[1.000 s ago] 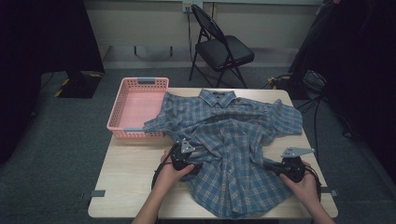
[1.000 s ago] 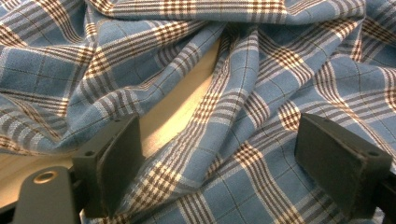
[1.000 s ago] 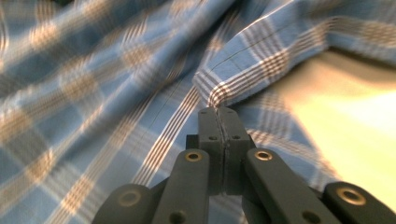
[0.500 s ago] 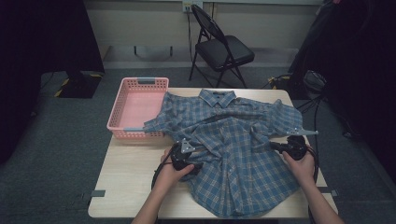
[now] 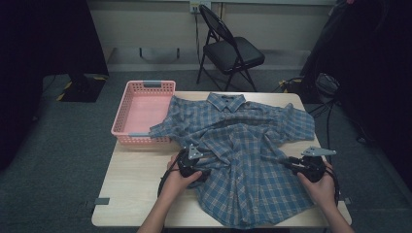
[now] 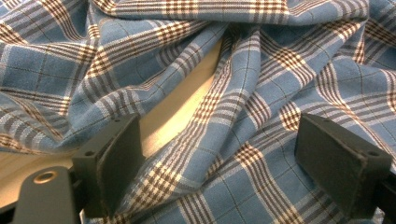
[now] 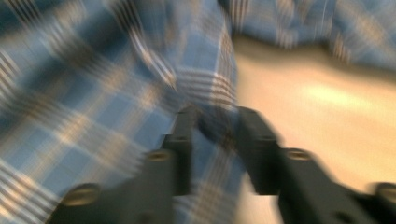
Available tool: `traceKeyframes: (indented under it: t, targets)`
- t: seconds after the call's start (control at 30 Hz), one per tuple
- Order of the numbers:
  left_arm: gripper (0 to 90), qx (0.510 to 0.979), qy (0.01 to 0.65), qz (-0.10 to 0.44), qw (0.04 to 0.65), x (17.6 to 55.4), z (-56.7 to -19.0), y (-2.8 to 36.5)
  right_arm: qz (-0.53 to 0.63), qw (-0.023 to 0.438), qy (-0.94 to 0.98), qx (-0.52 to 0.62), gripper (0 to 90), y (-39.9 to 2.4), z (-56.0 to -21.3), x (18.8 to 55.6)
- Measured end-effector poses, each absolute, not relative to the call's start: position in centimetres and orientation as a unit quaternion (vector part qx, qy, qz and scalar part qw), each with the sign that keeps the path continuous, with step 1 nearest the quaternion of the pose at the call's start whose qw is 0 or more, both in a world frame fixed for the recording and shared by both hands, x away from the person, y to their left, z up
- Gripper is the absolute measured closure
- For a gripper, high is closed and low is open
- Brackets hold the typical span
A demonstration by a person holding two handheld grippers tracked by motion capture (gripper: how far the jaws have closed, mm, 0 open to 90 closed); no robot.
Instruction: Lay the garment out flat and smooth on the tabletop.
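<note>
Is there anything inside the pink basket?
No, the pink basket is bare inside; the plaid shirt only drapes over its near corner.

Right gripper view: smeared by motion; the plaid shirt [image 7: 116, 93] and the bench [image 7: 317, 98] show only as soft patches.
Right claw [image 7: 215, 126]: a fold of cloth lies between the jaws; whether the pads press it cannot be told.
Left claw [image 6: 215, 154]: jaw bases cut off by the bottom edge.
Shirt hem [image 5: 243, 221]: droops over the bench's near edge, end hidden.
Forearms: cut off at the high view's bottom edge.
</note>
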State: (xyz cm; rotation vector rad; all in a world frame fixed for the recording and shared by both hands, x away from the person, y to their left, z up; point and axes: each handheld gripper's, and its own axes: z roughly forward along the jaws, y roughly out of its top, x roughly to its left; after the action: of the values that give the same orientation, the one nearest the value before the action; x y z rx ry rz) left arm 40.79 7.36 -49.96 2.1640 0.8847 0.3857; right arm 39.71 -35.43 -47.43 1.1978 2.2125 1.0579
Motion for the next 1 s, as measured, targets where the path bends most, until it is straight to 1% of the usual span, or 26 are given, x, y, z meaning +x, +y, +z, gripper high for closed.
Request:
traceKeyframes:
  t: [0.07, 0.1, 0.2, 0.27, 0.37, 0.47, 0.5, 0.53, 0.63, 0.73, 0.93, 0.97, 1.0]
  targets:
    - [14.7, 0.846, 0.346, 0.151, 0.377, 40.8, -50.0, 7.4, 0.391, 0.208, 0.790, 0.424, 54.2, -34.5, -47.0, 40.1]
    - [14.7, 0.846, 0.346, 0.151, 0.377, 40.8, -50.0, 7.4, 0.391, 0.209, 0.791, 0.422, 53.1, -34.1, -46.9, 40.4]
    - [14.7, 0.846, 0.346, 0.151, 0.377, 40.8, -50.0, 7.4, 0.383, 0.217, 0.792, 0.422, 53.3, -32.8, -47.1, 41.6]
    - [14.7, 0.846, 0.346, 0.151, 0.376, 40.8, -50.0, 7.4, 0.374, 0.211, 0.796, 0.427, 62.8, -32.1, -47.7, 42.9]
    - [14.7, 0.846, 0.347, 0.151, 0.377, 40.7, -50.0, 7.4, 0.359, 0.204, 0.803, 0.430, 69.8, -31.7, -48.4, 43.7]
    - [14.7, 0.845, 0.347, 0.151, 0.377, 40.7, -50.0, 7.4, 0.357, 0.186, 0.810, 0.426, 78.3, -31.8, -49.0, 43.8]
    - [14.7, 0.845, 0.348, 0.151, 0.377, 40.7, -50.0, 7.4, 0.360, 0.181, 0.809, 0.428, 79.8, -31.9, -49.0, 43.7]
    - [14.7, 0.845, 0.347, 0.151, 0.377, 40.7, -50.0, 7.4, 0.361, 0.177, 0.809, 0.429, 83.3, -32.1, -49.0, 43.6]
    - [14.7, 0.845, 0.348, 0.151, 0.377, 40.7, -50.0, 7.4, 0.363, 0.167, 0.812, 0.426, 86.2, -32.7, -49.0, 42.7]
    - [14.7, 0.845, 0.348, 0.151, 0.377, 40.7, -50.0, 7.4, 0.367, 0.150, 0.811, 0.430, 87.0, -33.7, -48.9, 41.4]
    - [14.7, 0.845, 0.348, 0.151, 0.377, 40.6, -50.0, 7.4, 0.353, 0.133, 0.821, 0.428, 87.0, -35.0, -48.5, 37.8]
    - [14.7, 0.845, 0.348, 0.151, 0.377, 40.6, -50.0, 7.4, 0.350, 0.131, 0.823, 0.428, 86.4, -35.1, -48.4, 37.3]
    - [14.7, 0.845, 0.348, 0.151, 0.377, 40.6, -50.0, 7.4, 0.346, 0.132, 0.825, 0.427, 83.9, -35.2, -48.3, 36.8]
